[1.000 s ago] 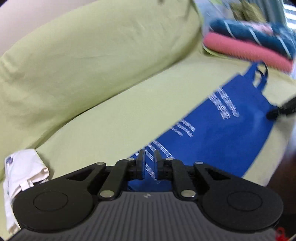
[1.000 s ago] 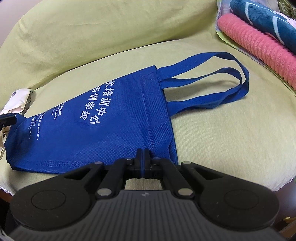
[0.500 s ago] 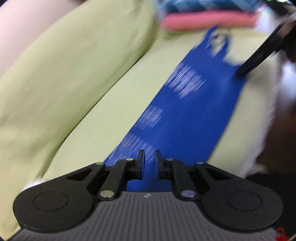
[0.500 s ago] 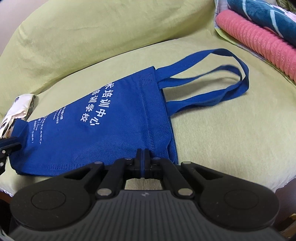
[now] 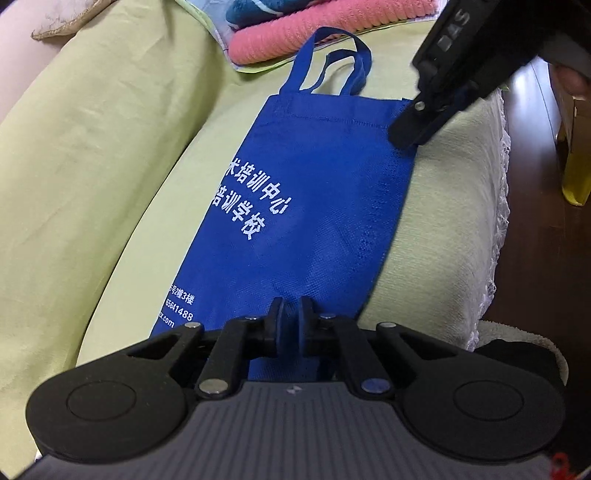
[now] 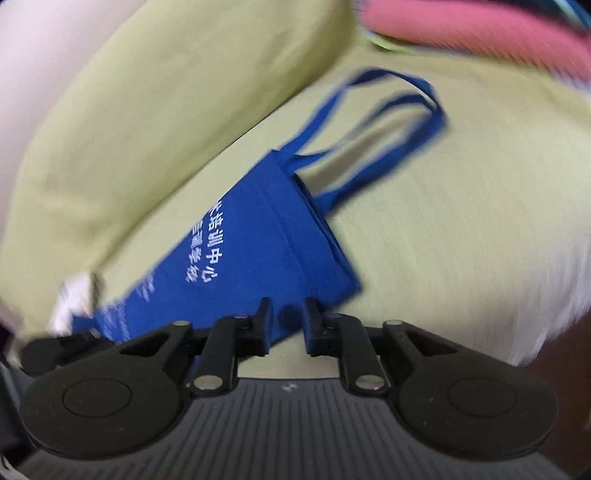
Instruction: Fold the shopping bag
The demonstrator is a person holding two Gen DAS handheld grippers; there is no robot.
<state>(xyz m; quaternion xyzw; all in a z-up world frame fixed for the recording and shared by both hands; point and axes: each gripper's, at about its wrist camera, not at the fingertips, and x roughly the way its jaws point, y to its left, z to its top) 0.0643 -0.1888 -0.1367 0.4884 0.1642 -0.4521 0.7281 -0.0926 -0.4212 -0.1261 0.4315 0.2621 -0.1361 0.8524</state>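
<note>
Bag point(image 5: 314, 206) lies flat on the green sofa seat point(image 5: 122, 206), handles toward the pink towel point(image 5: 314, 33); the left hand-held gripper point(image 5: 290, 325) is clamped on its bottom edge. In the right view, the right hand-held gripper point(image 6: 286, 321) is opening over the bag's near edge. Better to regrip before lifting both ends together.

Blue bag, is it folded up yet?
Not yet. Done: the blue bag lies flat on the green cushion, handles stretched out. In hand: the left hand-held gripper pinches its bottom edge; the right hand-held gripper is opening its jaws, the bag's edge between them. Left: every fold.
</note>
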